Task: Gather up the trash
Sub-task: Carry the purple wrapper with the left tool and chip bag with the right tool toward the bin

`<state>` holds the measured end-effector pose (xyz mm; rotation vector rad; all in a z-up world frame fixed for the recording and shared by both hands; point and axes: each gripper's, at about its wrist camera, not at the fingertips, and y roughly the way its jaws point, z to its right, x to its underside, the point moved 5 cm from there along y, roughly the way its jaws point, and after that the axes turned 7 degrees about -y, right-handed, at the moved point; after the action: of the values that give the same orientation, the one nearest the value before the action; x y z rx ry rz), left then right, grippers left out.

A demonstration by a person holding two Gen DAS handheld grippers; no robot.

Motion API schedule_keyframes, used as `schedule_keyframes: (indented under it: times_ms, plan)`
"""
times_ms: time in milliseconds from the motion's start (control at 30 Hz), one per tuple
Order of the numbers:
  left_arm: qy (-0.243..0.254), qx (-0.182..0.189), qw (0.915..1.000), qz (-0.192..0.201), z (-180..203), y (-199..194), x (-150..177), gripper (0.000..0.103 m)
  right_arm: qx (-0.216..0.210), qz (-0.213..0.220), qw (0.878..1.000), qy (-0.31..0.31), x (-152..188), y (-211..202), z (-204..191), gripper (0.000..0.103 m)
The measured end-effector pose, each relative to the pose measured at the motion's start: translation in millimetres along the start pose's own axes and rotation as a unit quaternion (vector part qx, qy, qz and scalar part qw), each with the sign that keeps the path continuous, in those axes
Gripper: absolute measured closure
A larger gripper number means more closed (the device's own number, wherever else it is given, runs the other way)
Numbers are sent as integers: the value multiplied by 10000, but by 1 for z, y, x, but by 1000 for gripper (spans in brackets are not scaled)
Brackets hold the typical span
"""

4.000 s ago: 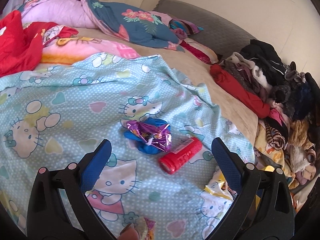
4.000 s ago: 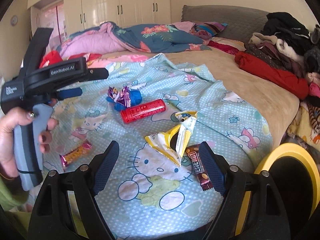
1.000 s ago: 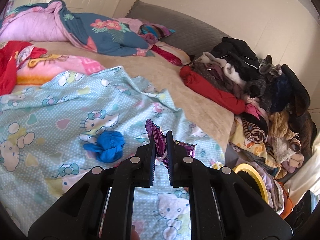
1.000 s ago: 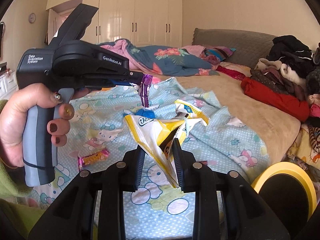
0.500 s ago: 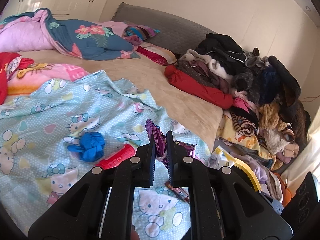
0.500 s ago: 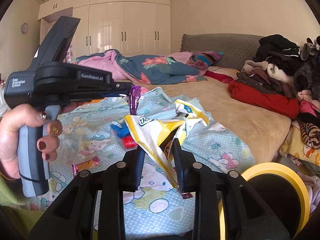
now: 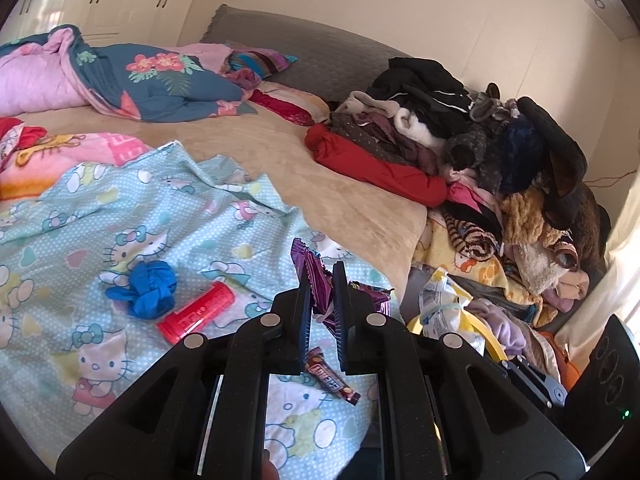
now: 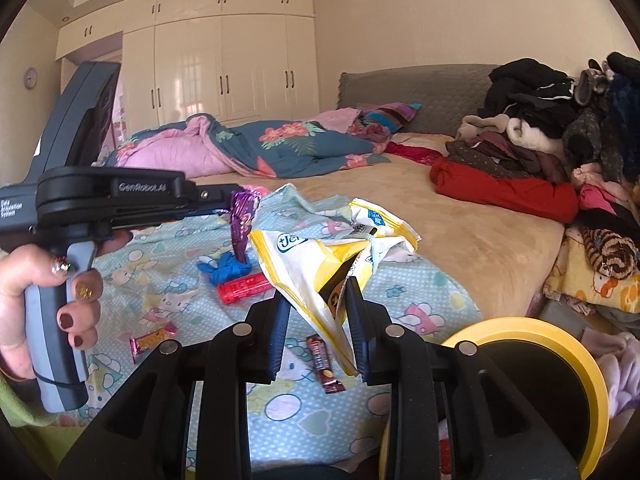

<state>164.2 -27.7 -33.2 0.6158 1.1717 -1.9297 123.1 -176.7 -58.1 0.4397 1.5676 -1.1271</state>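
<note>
My left gripper [image 7: 322,276] is shut on a purple foil wrapper [image 7: 306,262], held above the Hello Kitty sheet [image 7: 120,208]; it also shows in the right wrist view [image 8: 243,216]. My right gripper [image 8: 318,292] is shut on a yellow-white snack bag [image 8: 320,256], which also shows in the left wrist view [image 7: 440,308], near the yellow-rimmed bin [image 8: 560,344]. On the sheet lie a red tube [image 7: 196,313], a blue glove wad [image 7: 146,288], a brown candy bar [image 7: 332,380] and a pink-orange candy wrapper [image 8: 152,338].
A heap of clothes [image 7: 500,152] fills the bed's right side and spills past its edge. Rolled blankets [image 7: 120,76] lie at the head by the grey headboard [image 7: 312,56]. White wardrobes [image 8: 224,68] stand behind.
Both grippers, open over the litter 4 s ago, now hold their wrappers lifted. Over the last second both have moved right, toward the yellow bin.
</note>
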Motion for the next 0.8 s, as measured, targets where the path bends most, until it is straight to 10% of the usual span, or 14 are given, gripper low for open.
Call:
schedule_keyframes:
  times_ms: [800]
  plan:
    - [490, 281, 9981, -237, 57, 14, 20, 97, 447, -22, 9968, 665, 16, -36, 76, 76]
